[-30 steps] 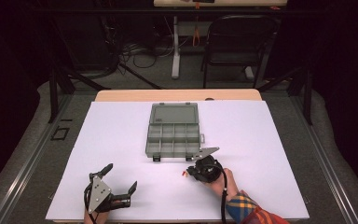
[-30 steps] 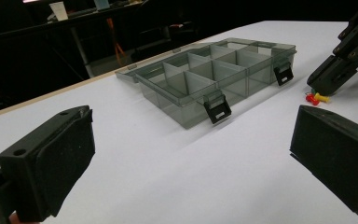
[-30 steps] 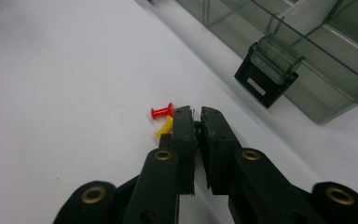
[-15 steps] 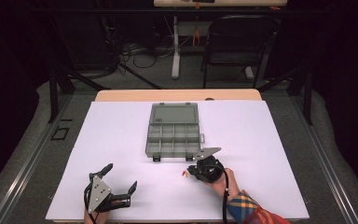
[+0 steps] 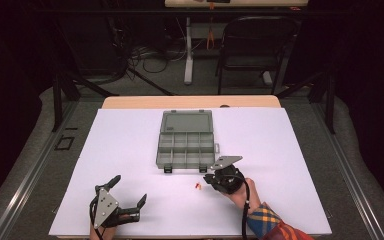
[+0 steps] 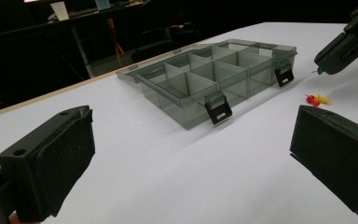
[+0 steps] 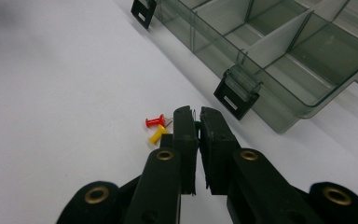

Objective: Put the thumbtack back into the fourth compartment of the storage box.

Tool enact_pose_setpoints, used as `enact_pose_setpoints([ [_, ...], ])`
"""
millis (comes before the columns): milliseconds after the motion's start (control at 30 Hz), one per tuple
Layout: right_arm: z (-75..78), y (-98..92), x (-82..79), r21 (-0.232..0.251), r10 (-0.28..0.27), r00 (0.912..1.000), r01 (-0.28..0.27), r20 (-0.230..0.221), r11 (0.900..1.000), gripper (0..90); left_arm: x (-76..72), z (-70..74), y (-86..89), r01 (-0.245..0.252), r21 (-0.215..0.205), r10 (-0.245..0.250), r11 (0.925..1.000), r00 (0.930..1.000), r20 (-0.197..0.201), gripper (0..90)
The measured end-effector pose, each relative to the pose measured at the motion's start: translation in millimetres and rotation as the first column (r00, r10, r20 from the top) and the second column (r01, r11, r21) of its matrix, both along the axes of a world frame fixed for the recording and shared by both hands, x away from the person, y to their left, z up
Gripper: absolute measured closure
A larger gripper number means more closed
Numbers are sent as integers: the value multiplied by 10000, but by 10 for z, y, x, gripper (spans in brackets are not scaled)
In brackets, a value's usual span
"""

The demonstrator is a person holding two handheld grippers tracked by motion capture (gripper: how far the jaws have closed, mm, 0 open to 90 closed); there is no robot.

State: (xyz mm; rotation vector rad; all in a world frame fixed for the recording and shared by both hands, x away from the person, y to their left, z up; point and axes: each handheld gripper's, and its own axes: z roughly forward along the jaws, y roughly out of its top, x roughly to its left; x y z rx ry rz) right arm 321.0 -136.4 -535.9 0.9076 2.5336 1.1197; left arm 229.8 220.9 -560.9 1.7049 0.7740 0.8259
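Observation:
A grey clear organizer box lies open mid-table, its divided compartments looking empty. Just in front of its right latch a red pushpin and a yellow pushpin lie touching on the white table. My right gripper hovers right beside them, shut on a small green pushpin whose tip pokes out between the jaws. The left gripper view catches that green pushpin at the right gripper's tip, above the red pushpin and the yellow pushpin. My left gripper rests open near the front left, holding nothing.
The white table surface stretches wide around the box. A wooden strip runs along its far edge. Beyond stand a dark folding chair and cables on the floor.

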Motion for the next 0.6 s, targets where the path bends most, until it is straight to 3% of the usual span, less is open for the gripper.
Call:
enact_pose_setpoints([
  [600, 250, -110, -44, 183, -173, 9981, 162, 599, 9997, 856, 2, -1, -1, -3, 57, 3, 10000, 10000, -16, 0],
])
